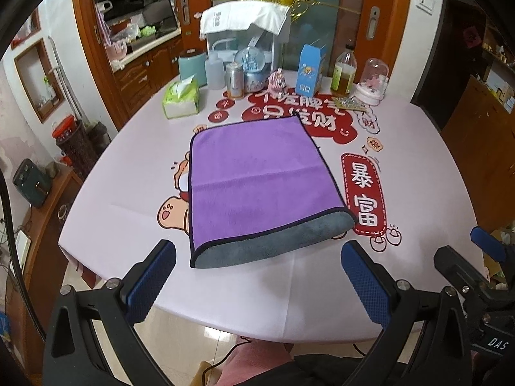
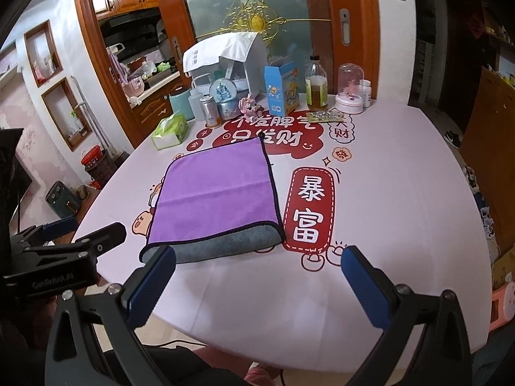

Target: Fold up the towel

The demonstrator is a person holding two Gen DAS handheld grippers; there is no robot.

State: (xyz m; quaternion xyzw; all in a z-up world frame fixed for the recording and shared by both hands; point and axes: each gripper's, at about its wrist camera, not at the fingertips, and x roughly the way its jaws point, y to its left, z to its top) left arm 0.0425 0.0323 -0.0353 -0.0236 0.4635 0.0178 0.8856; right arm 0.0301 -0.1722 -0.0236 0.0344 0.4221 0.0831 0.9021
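A purple towel with a dark hem lies flat on the table, folded so its grey underside shows along the near edge. It also shows in the right wrist view. My left gripper is open and empty, hovering just in front of the towel's near edge. My right gripper is open and empty, near the towel's near right corner. The right gripper shows at the right edge of the left wrist view; the left gripper shows at the left of the right wrist view.
The table has a pale cloth with red prints. At its far side stand a tissue box, a can, a snow globe, a blue carton, an oil bottle and a glass dome.
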